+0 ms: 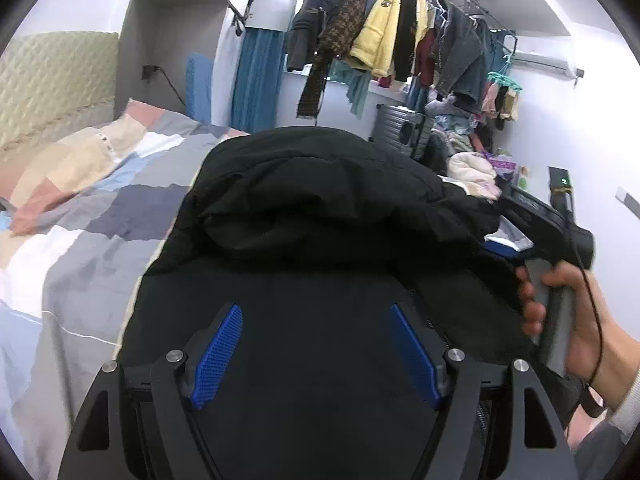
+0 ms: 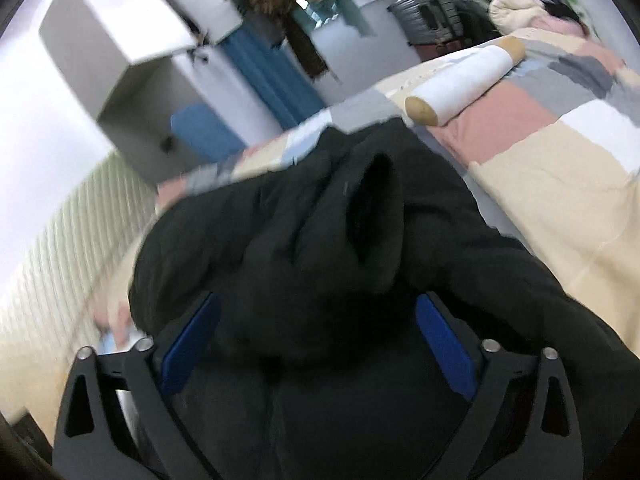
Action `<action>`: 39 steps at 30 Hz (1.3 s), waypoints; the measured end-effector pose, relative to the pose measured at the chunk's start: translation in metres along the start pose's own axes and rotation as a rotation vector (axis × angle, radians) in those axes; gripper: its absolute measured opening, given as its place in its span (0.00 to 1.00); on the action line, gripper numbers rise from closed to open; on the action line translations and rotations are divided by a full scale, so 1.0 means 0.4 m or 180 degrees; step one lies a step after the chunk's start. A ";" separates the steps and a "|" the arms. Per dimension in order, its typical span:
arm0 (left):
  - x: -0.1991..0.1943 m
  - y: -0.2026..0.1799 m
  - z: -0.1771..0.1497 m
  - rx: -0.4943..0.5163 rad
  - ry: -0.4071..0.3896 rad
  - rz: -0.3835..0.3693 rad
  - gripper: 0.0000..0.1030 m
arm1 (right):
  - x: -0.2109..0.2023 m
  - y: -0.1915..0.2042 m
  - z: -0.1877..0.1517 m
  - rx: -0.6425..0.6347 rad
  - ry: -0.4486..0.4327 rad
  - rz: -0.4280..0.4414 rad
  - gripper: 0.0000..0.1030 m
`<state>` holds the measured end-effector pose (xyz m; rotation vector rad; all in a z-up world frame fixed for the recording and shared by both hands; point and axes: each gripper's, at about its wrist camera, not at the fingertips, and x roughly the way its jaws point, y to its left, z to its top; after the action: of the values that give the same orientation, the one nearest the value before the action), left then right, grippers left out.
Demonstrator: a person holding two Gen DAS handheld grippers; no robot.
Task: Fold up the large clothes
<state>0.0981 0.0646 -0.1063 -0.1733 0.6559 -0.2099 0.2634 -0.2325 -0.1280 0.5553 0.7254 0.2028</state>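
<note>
A large black jacket (image 1: 320, 208) lies bunched on the patchwork bed cover (image 1: 80, 208). My left gripper (image 1: 316, 316) is open, its blue pads (image 1: 218, 354) spread wide just above the jacket's near part. In the left wrist view the right gripper's body (image 1: 560, 232), held by a hand, sits at the jacket's right edge; its fingertips are hidden by cloth. In the right wrist view the jacket (image 2: 340, 232) is heaped, with a sleeve opening facing me. My right gripper (image 2: 320, 308) is open, with folds of the jacket lying between its blue pads (image 2: 444, 344). That view is motion-blurred.
A padded headboard (image 1: 52, 80) stands at the bed's left end. A rack of hanging clothes (image 1: 400, 40), a grey suitcase (image 1: 400, 128) and a heap of clothes (image 1: 472, 168) are behind the bed. A white and tan bolster (image 2: 464, 80) lies on the cover.
</note>
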 end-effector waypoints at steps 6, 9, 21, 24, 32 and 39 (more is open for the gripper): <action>0.013 0.011 0.001 -0.0009 -0.0021 -0.0061 0.73 | 0.038 0.051 0.092 -0.0321 0.0017 -0.0338 0.37; 0.024 0.026 0.001 -0.0062 0.0013 -0.0031 0.73 | 0.024 0.094 0.156 -0.0597 -0.0137 -0.0438 0.31; 0.035 0.076 0.002 -0.0215 0.0021 0.0064 0.73 | 0.111 0.025 0.182 -0.1051 -0.0014 -0.1078 0.25; 0.039 0.077 0.003 -0.0177 0.0023 0.0107 0.73 | 0.143 0.002 0.146 -0.1241 0.0055 -0.1176 0.26; 0.060 0.085 -0.005 -0.0121 0.0093 0.0186 0.73 | 0.193 -0.037 0.118 -0.1422 0.0165 -0.1236 0.30; 0.057 0.079 -0.005 -0.0087 0.0086 0.0188 0.73 | 0.100 -0.042 0.132 -0.1221 -0.0146 -0.0840 0.65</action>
<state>0.1187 0.0892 -0.1281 -0.1773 0.6900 -0.1468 0.3284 -0.2539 -0.1278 0.0964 0.6863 0.0790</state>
